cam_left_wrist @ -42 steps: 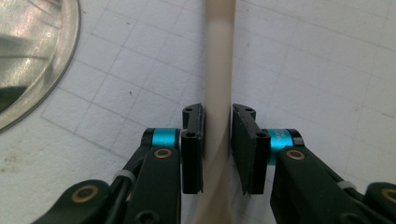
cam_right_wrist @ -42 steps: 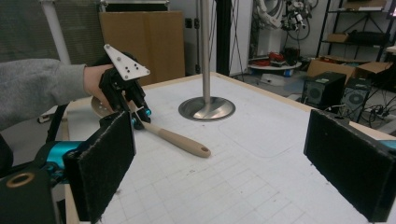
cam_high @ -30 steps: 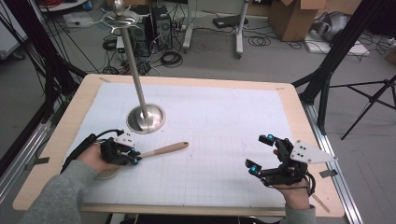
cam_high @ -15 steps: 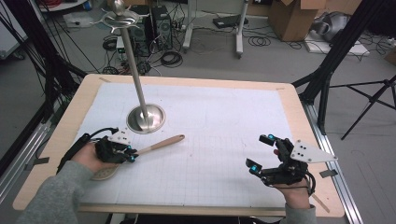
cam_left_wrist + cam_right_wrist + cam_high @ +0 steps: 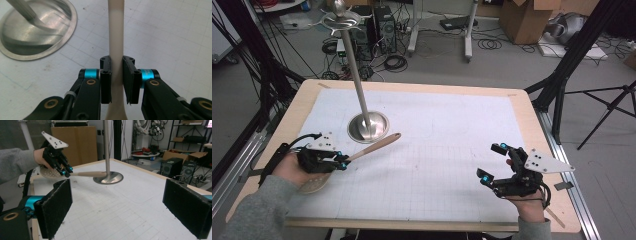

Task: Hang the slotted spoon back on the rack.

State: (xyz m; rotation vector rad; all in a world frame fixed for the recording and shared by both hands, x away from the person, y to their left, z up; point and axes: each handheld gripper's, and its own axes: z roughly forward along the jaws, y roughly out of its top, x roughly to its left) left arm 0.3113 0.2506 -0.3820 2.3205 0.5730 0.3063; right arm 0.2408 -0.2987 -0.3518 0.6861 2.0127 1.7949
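Note:
A wooden slotted spoon [image 5: 362, 150] is lifted off the white mat, handle aimed toward the metal stand's base [image 5: 368, 126]. My left gripper [image 5: 343, 161] is shut on the spoon's handle [image 5: 116, 45], the pads pressing both sides. The perforated spoon head [image 5: 48, 172] hangs behind the left gripper [image 5: 67, 171], under the hand. The stand's pole [image 5: 354, 65] rises from its round base [image 5: 37, 27] and ends in a hooked top [image 5: 340, 17]. At the mat's right front, my right gripper [image 5: 493, 162] stands open with nothing between its pads [image 5: 53, 207].
The white gridded mat [image 5: 437, 145] covers a wooden table [image 5: 537, 130]. Black frame legs and a tripod [image 5: 602, 110] stand around the table. Cardboard boxes [image 5: 532, 20] and cables lie on the floor behind.
The left gripper has lifted the spoon and carried it up and toward the stand's base; the handle now tilts upward. The right gripper has stayed still.

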